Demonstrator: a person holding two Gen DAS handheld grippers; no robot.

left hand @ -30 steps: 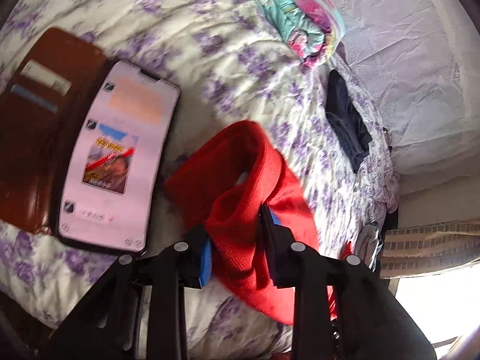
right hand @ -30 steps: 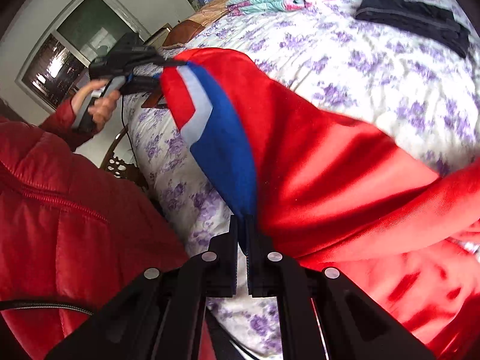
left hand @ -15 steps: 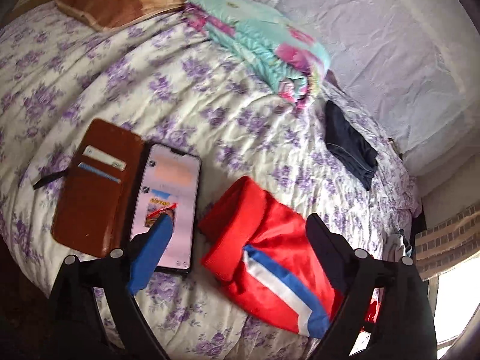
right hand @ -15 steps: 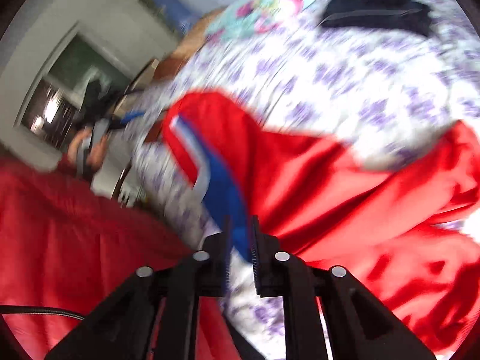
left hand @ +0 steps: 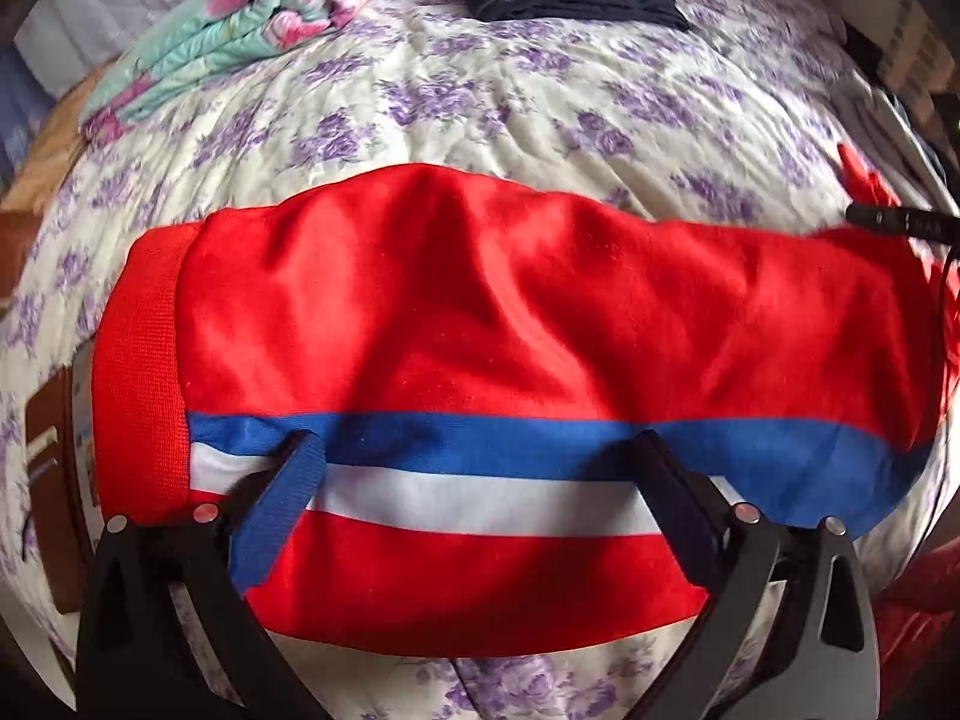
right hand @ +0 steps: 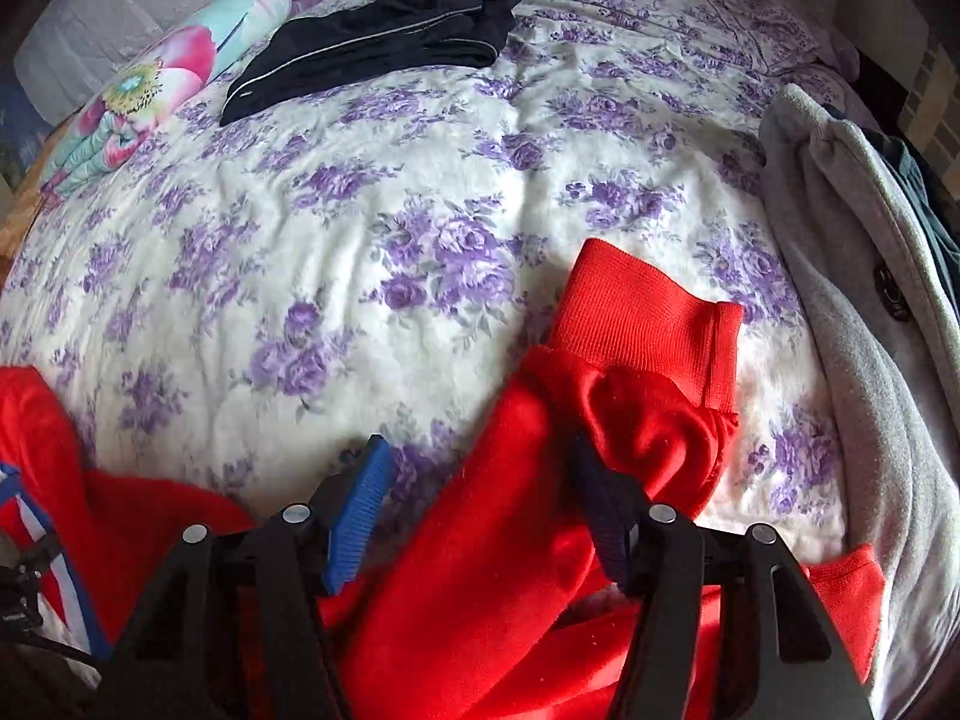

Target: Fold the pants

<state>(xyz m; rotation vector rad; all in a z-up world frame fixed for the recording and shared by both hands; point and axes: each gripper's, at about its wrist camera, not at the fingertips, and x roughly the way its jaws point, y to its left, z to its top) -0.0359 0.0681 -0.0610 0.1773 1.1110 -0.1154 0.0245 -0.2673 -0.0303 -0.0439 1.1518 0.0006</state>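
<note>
My left gripper (left hand: 480,474) is spreading wide, its jaws opening above the red track pants (left hand: 510,324) and pressing on nothing; the blue and white side stripe (left hand: 480,468) is running between my fingers. My right gripper (right hand: 480,492) is also opening, with a red pant leg lying loose between its fingers, the pads not pinching it. The pants are lying across the near edge of the purple-flowered bedspread (right hand: 372,210), the ribbed cuff (right hand: 654,324) pointing away from my right gripper. Beyond the pants, at the far side of the bedspread, folded black pants (right hand: 372,42) are resting beside a rolled floral quilt (left hand: 240,24). A grey coat (right hand: 870,312) is lying along the bedspread's right edge, just beside the cuff. A brown wallet case (left hand: 48,456) is peeking out left of the pants' waistband (left hand: 138,360).
</note>
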